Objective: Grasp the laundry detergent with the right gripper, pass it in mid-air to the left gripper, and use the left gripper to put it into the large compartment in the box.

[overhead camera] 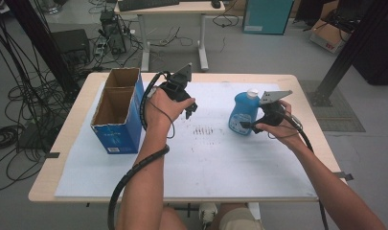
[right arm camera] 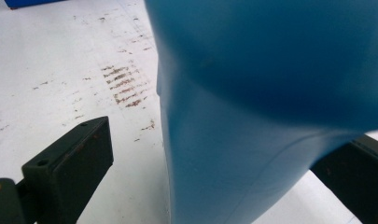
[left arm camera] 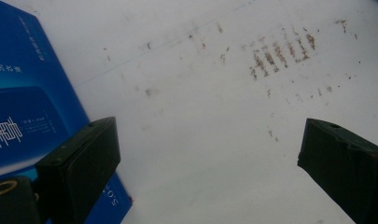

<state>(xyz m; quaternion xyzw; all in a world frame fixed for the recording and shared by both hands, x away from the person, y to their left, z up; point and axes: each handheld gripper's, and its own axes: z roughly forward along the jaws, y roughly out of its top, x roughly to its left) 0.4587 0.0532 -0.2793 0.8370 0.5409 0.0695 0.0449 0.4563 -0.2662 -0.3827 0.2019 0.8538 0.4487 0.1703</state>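
Note:
A blue bottle (overhead camera: 242,114) with a white cap stands upright on the white sheet (overhead camera: 206,163) at the right of the table. My right gripper (overhead camera: 247,126) is at its base, open, one jaw on each side. In the right gripper view the bottle (right arm camera: 270,70) sits between the jaws of the right gripper (right arm camera: 228,144), with a gap at the left jaw. My left gripper (overhead camera: 189,110) hangs open over the sheet's middle, nothing in it. In the left gripper view the left gripper (left arm camera: 207,140) looks down on the bare sheet beside a blue box (left arm camera: 23,93).
The open blue cardboard box (overhead camera: 116,139) stands at the table's left. Brown smudge marks (overhead camera: 202,130) lie on the sheet between the grippers. Beyond the table are a desk (overhead camera: 172,8), floor cables (overhead camera: 19,105) at the left and a black post (overhead camera: 347,52) at the right.

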